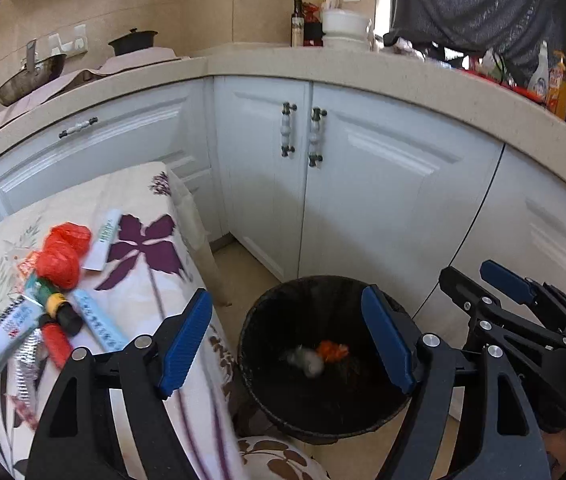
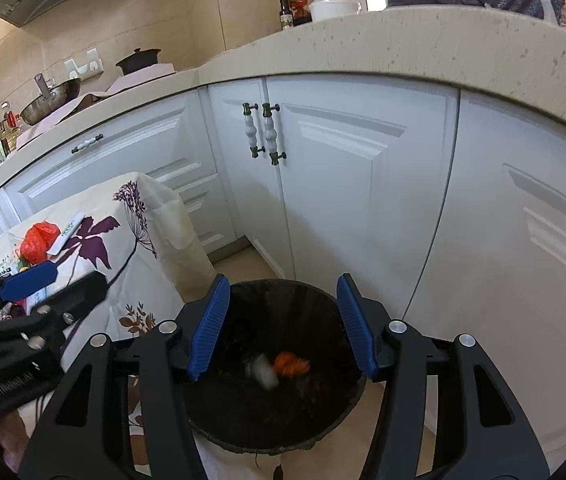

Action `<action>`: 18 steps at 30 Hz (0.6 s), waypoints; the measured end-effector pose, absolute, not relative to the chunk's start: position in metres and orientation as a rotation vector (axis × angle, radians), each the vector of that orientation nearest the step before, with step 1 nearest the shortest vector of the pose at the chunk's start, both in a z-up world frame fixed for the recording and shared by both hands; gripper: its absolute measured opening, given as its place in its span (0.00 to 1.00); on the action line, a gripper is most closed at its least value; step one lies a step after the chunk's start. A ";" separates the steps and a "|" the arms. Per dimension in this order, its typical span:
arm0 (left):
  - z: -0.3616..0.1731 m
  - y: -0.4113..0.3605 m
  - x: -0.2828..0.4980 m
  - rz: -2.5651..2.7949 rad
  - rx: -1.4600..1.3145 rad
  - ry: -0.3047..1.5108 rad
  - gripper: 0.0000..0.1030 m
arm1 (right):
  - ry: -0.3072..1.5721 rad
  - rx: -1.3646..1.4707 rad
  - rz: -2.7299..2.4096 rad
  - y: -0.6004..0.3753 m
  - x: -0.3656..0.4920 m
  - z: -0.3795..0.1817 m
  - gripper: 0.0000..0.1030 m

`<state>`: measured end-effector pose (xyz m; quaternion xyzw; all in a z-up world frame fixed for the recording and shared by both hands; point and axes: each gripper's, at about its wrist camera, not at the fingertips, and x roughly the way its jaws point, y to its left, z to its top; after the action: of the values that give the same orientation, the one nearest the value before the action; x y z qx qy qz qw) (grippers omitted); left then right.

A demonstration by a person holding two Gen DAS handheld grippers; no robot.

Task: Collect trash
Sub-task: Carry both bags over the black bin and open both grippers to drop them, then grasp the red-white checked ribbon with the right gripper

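A black trash bin (image 1: 245, 344) (image 2: 267, 420) stands on the floor beside the cloth-covered table (image 1: 155, 280). Inside it are a blurred grey-white scrap (image 1: 307, 360) (image 2: 263, 370) and an orange scrap (image 1: 333, 350) (image 2: 291, 364). My left gripper (image 1: 287, 320) hangs open over the bin's left half with nothing between its blue pads. My right gripper (image 2: 283, 300) is open above the bin too, also empty. On the table lies a heap of trash: a red plastic bag (image 1: 63, 252), blue-and-white wrappers (image 1: 7, 332), and a silver foil wrapper (image 1: 27, 364).
White cabinet doors (image 1: 363, 184) stand right behind the bin under a speckled counter (image 1: 323, 64). The counter carries a pan (image 1: 31, 76), a dark pot (image 1: 135, 40) and bottles (image 1: 555, 80). A person in grey clothing (image 1: 483, 4) stands behind the counter. Tan floor (image 1: 243, 260) shows between table and cabinets.
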<state>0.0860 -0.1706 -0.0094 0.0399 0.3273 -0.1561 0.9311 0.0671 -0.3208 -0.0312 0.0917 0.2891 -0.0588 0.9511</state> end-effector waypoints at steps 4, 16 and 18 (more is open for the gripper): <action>0.004 -0.143 0.075 -0.302 0.067 0.645 0.74 | 0.571 0.189 -0.102 -0.309 0.060 -0.023 0.57; 0.020 -0.024 0.044 -0.089 0.031 0.587 0.77 | 0.555 0.140 0.090 -0.206 0.046 -0.010 0.59; 0.017 -0.003 0.037 -0.048 0.027 0.589 0.77 | 0.556 0.129 0.121 -0.187 0.041 -0.009 0.63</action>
<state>0.0371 -0.0033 0.0165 0.0133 0.2901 -0.0238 0.9566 0.0414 -0.1869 -0.0090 0.0634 0.2740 0.0597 0.9578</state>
